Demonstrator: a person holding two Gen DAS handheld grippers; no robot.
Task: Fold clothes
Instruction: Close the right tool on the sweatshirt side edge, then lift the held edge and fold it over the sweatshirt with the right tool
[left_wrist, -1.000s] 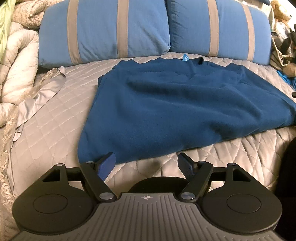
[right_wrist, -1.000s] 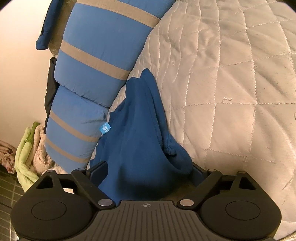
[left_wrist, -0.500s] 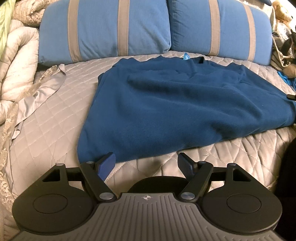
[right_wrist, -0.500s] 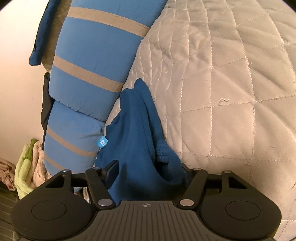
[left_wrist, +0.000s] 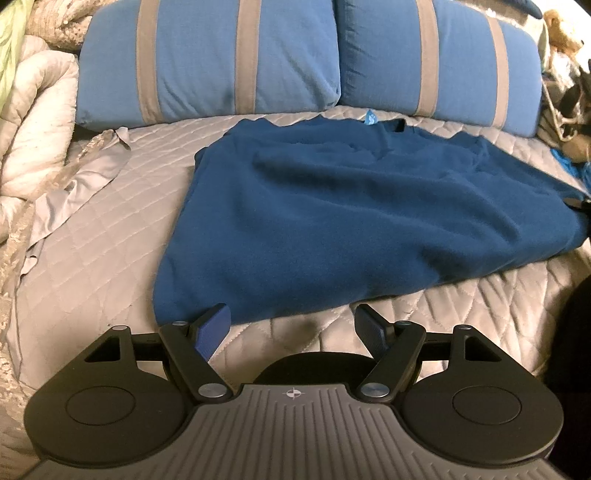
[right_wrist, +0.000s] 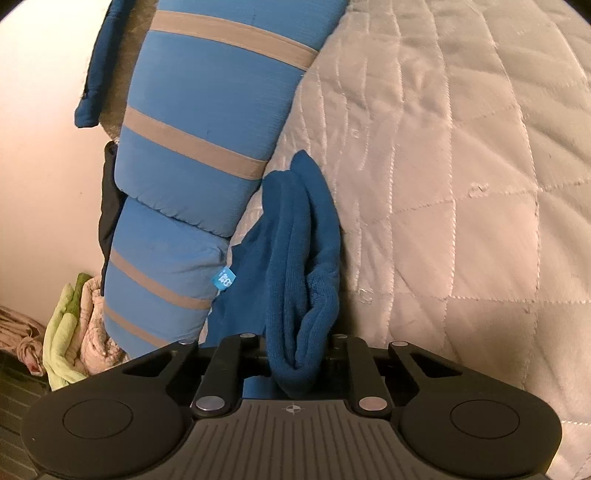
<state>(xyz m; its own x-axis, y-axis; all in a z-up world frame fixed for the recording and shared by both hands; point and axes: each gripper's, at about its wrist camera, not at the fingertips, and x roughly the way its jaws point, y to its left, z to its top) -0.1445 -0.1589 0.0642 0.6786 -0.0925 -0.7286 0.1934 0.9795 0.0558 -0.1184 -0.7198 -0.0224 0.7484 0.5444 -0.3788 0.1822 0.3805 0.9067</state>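
Between the closing right tool (right_wrist: 295, 354) bunches the blue sweater (right_wrist: 299, 258).

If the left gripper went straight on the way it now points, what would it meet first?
Probably the near hem of the dark blue sweater, just ahead of the open left gripper, which is over the quilted bedspread; depth is unclear.

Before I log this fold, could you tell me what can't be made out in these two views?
- Right gripper pads: right wrist view, buried in the bunched sweater as the jaws close on it.
- Sweater's right edge: left wrist view, cut off by the frame.
- Label print: too small in both views.
- Sleeves: folded under or hidden; neither view shows them.
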